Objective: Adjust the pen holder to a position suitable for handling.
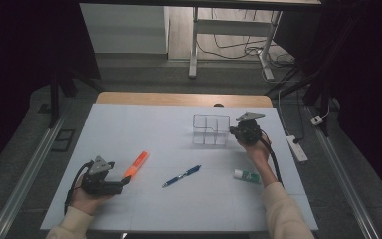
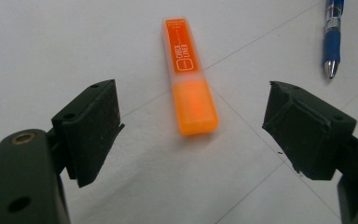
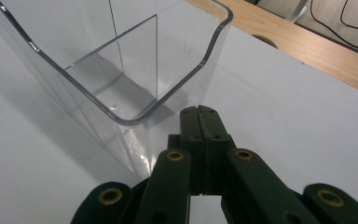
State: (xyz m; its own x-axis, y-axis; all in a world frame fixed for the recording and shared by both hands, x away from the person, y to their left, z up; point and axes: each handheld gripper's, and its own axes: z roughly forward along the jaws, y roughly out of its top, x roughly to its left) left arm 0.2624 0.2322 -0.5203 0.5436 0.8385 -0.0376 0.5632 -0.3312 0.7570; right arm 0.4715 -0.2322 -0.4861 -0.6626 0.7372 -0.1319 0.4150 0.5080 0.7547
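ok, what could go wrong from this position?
1. The left hand-held gripper is open with the orange highlighter ahead of the jaws, not between them; closing now would likely miss it or nudge it.
2. The right hand-held gripper is shut right beside the clear organizer; a small push could slide or tip that light box.
3. The blue pen lies close by and could get knocked.

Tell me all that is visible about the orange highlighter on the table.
The orange highlighter is a flat, blocky plastic marker lying on its side on the white table. One part is translucent with an orange label printed in white; the end nearer the left gripper is glowing solid orange. It lies ahead of that gripper's open jaws, and nothing touches it. A blue pen lies apart to its right.
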